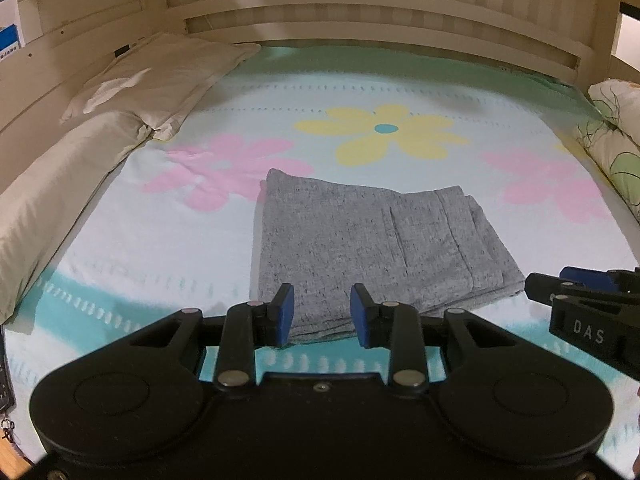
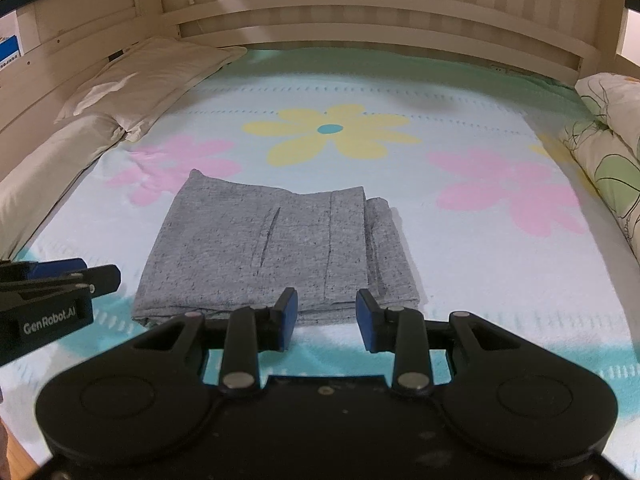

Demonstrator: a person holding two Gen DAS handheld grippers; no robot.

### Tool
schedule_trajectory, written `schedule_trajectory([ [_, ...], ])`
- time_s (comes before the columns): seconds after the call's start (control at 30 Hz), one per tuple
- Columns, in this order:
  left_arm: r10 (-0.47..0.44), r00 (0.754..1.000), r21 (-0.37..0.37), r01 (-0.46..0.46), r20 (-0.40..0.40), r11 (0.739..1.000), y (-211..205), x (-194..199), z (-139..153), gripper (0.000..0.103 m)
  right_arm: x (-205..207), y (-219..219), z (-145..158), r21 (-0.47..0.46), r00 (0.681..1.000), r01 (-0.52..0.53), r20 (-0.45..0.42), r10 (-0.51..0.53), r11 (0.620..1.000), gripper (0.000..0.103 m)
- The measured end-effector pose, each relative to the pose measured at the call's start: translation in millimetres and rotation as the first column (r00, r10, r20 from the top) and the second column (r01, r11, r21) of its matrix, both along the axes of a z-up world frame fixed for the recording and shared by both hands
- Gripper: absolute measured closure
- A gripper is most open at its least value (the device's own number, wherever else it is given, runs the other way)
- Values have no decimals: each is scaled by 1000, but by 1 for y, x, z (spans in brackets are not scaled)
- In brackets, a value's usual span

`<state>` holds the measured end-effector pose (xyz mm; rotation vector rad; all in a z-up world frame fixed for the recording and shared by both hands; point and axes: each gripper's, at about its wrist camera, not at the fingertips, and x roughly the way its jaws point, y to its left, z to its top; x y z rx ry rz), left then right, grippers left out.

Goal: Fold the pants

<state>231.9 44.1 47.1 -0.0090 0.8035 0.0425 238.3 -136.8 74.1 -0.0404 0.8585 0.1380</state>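
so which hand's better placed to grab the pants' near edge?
Roughly even, slight edge left. The left tongs straddle the pants' near hem, open; the right tongs sit just short of it, also open.

"DAS" in white on the right gripper [image 1: 580, 292] body, right of the pants [image 1: 360, 248] | "GenRobot.AI" in white on the left gripper [image 2: 96, 278] body, left of the pants
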Motion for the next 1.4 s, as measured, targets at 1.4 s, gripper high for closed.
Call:
schedule_trajectory([
  [1.4,-10,1000,21,10,-15,1000,-3,0,-6,61,1,5,-6,-20,1000,-15,-19,14,1000,68],
])
